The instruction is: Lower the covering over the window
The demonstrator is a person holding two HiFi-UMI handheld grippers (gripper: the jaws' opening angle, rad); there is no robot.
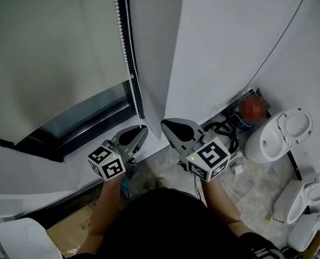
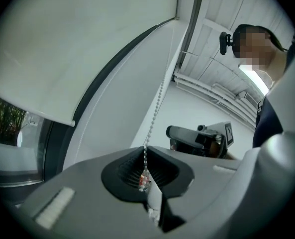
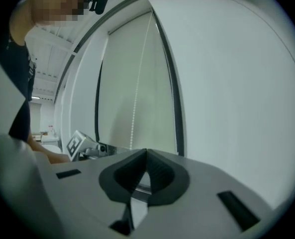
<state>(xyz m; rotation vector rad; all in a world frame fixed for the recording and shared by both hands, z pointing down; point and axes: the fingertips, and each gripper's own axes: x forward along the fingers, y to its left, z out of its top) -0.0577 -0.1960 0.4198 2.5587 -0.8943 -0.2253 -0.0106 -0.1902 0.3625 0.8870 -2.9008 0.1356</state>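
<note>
Fingers [image 2: 118, 173] of the left gripper [image 2: 146, 152] are clamped on the bead chain [image 2: 157, 106], which drops from high on the window side straight into the ribbed hollow between them and is pinched there. The right gripper [image 3: 146, 152] has its own fingers [image 3: 163, 174] pressed together with nothing between them, their tips meeting in front of the pale blind [image 3: 127, 93]. From the head camera, the two grippers are held side by side, just apart, ahead of the person's body. The left one points at the foot of the dark window frame [image 1: 136, 90] and the right one at the white wall [image 1: 219, 47] next to it. The blind hangs over most of the window [image 1: 87, 112]. Its bottom edge stops short of the sill, leaving a strip of glass bare underneath, and green foliage shows through that strip in the left gripper view. The chain runs down the blind's right edge, close along the frame. Lower right, white toilets [image 1: 278, 136] stand on the grey floor [image 1: 257, 182] near the wall, with a tangle of dark cables [image 1: 224, 129] just beside the nearest one.
</note>
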